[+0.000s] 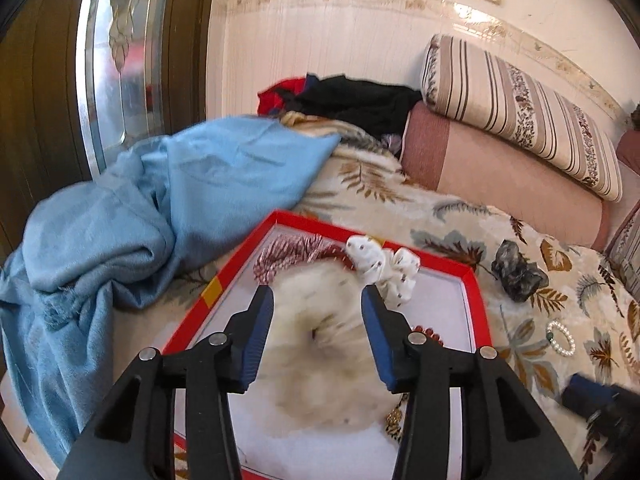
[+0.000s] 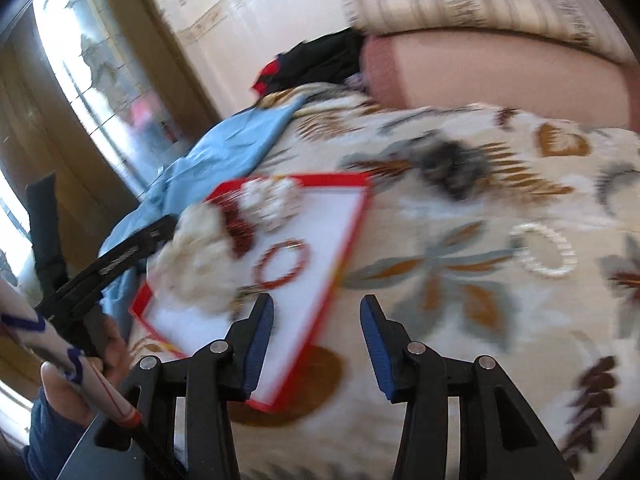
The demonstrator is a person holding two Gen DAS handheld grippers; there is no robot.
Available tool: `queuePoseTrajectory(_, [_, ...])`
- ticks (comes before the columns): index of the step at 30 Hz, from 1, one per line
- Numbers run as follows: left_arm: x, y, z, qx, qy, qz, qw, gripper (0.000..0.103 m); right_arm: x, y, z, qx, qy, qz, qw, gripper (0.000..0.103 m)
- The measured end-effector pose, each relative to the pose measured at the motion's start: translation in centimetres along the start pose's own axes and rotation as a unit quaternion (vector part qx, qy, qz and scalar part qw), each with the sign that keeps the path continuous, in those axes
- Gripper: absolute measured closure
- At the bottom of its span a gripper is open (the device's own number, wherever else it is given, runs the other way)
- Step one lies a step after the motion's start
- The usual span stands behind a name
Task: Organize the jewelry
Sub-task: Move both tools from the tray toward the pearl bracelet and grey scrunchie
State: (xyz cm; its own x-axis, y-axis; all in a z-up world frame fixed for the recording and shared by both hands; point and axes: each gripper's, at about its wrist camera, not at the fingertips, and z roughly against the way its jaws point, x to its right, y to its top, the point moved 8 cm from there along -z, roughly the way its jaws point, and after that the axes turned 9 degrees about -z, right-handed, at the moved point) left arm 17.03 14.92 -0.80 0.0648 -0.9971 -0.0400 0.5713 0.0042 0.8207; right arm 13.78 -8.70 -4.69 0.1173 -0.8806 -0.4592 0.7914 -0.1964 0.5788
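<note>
Jewelry lies in and beside the red-rimmed tray (image 1: 476,292) on the bed: a red bead bracelet (image 2: 282,262) inside the tray, a pearl bracelet (image 1: 561,338) on the bedspread beside it. A fluffy cream scrunchie (image 1: 320,344) lies blurred in the tray under the released left gripper (image 1: 318,334). The right gripper (image 2: 318,342) is likewise released, empty, beside the tray.

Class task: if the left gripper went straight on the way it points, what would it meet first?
Most likely the fluffy cream scrunchie in the red-rimmed tray, directly between the open left gripper; blur leaves depth uncertain.

A home bedroom: leaf-print blanket (image 1: 400,200), stacked bolsters (image 1: 520,120) (striped and pink), heaped clothes (image 1: 360,100).
</note>
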Motion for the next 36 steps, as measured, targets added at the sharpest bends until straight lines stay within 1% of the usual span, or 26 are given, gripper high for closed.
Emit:
queuePoseTrajectory(3, [0.9,0.5,0.8,0.023,0.000,-0.003,0.9997,0.056,4.5,1.5,2.1,0.022,-0.023,-0.032,0.999,0.054])
queuePoseTrajectory(6, [2.5,0.6,1.2,0.032,-0.009,-0.011,0.9994,0.055,9.3,2.7,3.4,0.040,-0.047,-0.068,0.996,0.054])
queuePoseTrajectory(9, [5.5,0.4,1.2,0.033,-0.026,-0.047,0.9980,0.054,13.8,3.3,4.1,0.054,-0.072,-0.103,0.991,0.054])
queuePoseTrajectory(12, [8.9,-0.2,1.4,0.033,-0.053,-0.088,0.9942,0.053,17.0,3.1,4.4,0.057,-0.075,-0.143,0.985,0.054])
queuePoseTrajectory(13, [10.5,-0.5,1.6,0.034,-0.066,-0.110,0.9912,0.053,17.7,3.1,4.4,0.054,-0.076,-0.154,0.984,0.054])
queuePoseTrajectory(16, [14.4,-1.6,1.9,0.031,-0.097,-0.157,0.9823,0.052,18.3,3.0,4.4,0.052,-0.071,-0.166,0.982,0.054])
queuePoseTrajectory(19, [17.4,-3.0,2.2,0.019,-0.133,-0.191,0.9725,0.052,18.2,3.1,4.2,0.048,-0.064,-0.163,0.983,0.054])
queuePoseTrajectory(21, [18.6,-3.6,2.3,0.016,-0.143,-0.208,0.9676,0.052,17.8,3.3,4.0,0.044,-0.062,-0.155,0.985,0.049])
queuePoseTrajectory(22, [19.0,-3.9,2.4,0.015,-0.146,-0.215,0.9654,0.052,17.8,3.3,4.0,0.044,-0.062,-0.152,0.985,0.044])
queuePoseTrajectory(25, [19.5,-4.3,2.2,0.005,-0.157,-0.219,0.9630,0.049,17.7,3.3,3.6,0.042,-0.064,-0.148,0.986,0.044])
queuePoseTrajectory(29, [19.1,-4.5,1.7,-0.008,-0.158,-0.210,0.9649,0.049,17.9,3.2,3.2,0.037,-0.064,-0.150,0.986,0.044])
queuePoseTrajectory(36, [19.0,-4.5,1.7,-0.007,-0.155,-0.210,0.9652,0.048,17.4,2.7,2.3,0.028,-0.074,-0.137,0.987,0.043])
